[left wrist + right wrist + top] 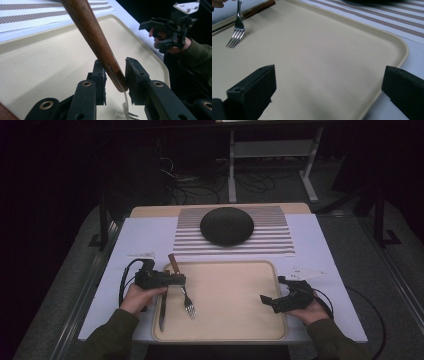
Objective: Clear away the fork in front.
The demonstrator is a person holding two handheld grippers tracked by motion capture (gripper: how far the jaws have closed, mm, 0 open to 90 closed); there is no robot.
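Left gripper – positioned over the left edge of the tray. In the left gripper view, the wooden handle of the fork runs between the two black jaws. The handle rests against the left pad; a narrow gap stands between it and the right pad, so the jaws are slack around the handle rather than clamped on it.

Fork, location: inside the tray near its left side. The metal prongs point toward the person, and the handle end reaches out over the far-left rim of the tray. In the right gripper view the prongs hang just above the tray floor; whether they touch it cannot be told.

A knife lies along the left wall of the tray, just beside the fork.

Right gripper – held over the right edge of the tray, well apart from the fork. Its jaws stand wide apart with nothing between them.

Beyond the tray: a striped mat with a dark bowl upside down on it
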